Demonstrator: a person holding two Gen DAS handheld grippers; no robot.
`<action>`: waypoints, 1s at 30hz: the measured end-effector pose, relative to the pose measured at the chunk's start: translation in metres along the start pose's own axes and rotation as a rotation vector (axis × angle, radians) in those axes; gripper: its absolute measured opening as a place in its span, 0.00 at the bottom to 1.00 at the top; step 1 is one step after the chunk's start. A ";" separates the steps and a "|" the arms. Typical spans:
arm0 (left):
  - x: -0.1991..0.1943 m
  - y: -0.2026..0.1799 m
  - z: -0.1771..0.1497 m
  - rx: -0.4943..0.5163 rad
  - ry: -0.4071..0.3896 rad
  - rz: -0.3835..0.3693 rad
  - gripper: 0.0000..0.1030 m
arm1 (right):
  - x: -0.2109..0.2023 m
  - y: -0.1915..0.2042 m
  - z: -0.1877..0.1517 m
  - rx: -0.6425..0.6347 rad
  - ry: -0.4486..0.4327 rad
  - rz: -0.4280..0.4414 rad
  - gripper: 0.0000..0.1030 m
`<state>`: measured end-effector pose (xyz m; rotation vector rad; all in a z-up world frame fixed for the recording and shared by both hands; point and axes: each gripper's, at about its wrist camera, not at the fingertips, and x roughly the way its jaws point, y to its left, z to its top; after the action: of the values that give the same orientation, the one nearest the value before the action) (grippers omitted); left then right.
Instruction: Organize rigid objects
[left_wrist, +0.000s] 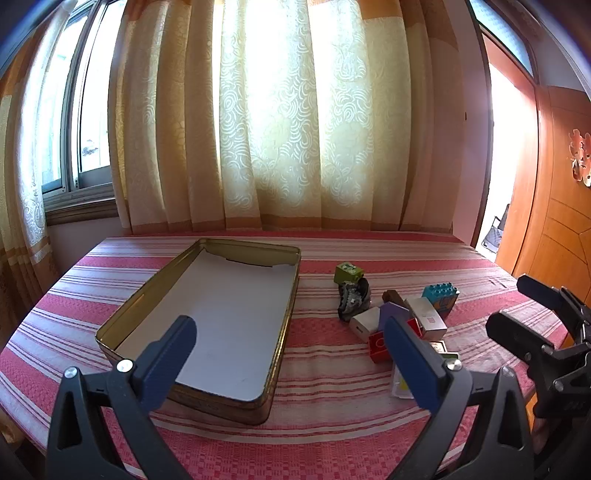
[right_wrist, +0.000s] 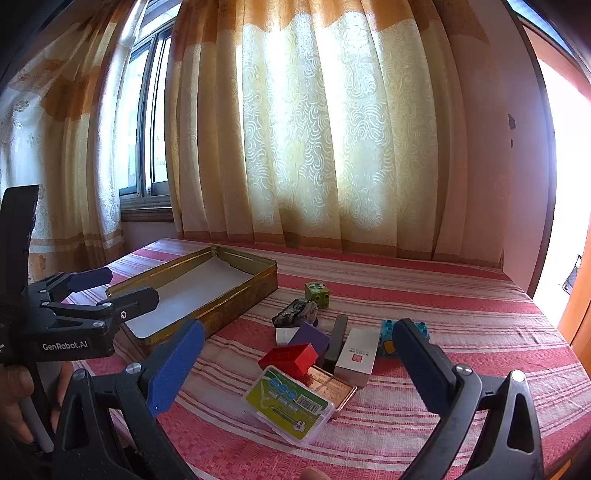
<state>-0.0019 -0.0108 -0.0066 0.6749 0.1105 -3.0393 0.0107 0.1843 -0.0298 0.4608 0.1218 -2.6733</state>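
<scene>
From the left wrist, the gold tin (left_wrist: 207, 325) sits open on the striped table (left_wrist: 332, 435), likely so the toys can go in. It has nothing in it but a white liner. The left gripper (left_wrist: 291, 343) is wide open and holds nothing.

From the right wrist, the toy pile sits beside the tin: a red block (right_wrist: 290, 358), a white box (right_wrist: 356, 356), a green cube (right_wrist: 317, 293), a clear case (right_wrist: 290, 404). The right gripper (right_wrist: 299, 349) hangs over them, spread wide, touching nothing.

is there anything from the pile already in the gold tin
No, the gold tin holds only its white liner, while the pile of small objects sits on the striped cloth beside it.
</scene>
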 end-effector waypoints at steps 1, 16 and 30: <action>0.001 0.001 0.000 0.001 0.002 -0.001 1.00 | 0.001 -0.001 0.000 0.003 0.003 0.001 0.99; 0.022 -0.006 -0.012 0.011 0.057 0.004 1.00 | 0.016 -0.011 -0.015 -0.006 0.042 -0.005 0.99; 0.051 -0.012 -0.037 0.032 0.133 -0.001 1.00 | 0.053 -0.002 -0.052 -0.170 0.155 0.009 0.99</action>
<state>-0.0326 0.0037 -0.0612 0.8800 0.0652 -3.0014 -0.0194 0.1734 -0.0965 0.6115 0.3881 -2.5886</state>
